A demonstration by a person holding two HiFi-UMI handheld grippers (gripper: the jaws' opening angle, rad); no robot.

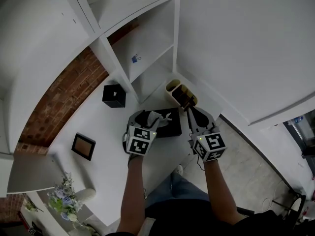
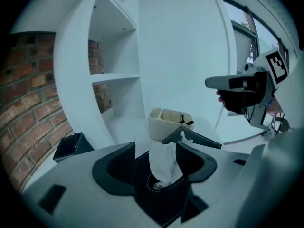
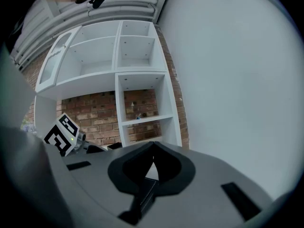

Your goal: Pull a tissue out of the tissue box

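On the white tabletop [image 1: 98, 151], the tissue [image 2: 164, 165] stands in the black tissue box's [image 1: 172, 128] slot between the parted left tongs [image 2: 156, 148], unpinched, so pinching and pulling seem left, while the right tongs [image 3: 152, 146] hover closed on nothing.

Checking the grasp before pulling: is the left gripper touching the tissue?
Cannot tell: left gripper view shows tissue between open jaws, edge against one pad; depth unclear.

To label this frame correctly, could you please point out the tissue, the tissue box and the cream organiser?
tissue [image 2: 164, 165]: left gripper view, middle of the white tuft.
tissue box [image 2: 159, 203]: left gripper view, black top below the slot.
cream organiser [image 2: 165, 126]: left gripper view, front wall.
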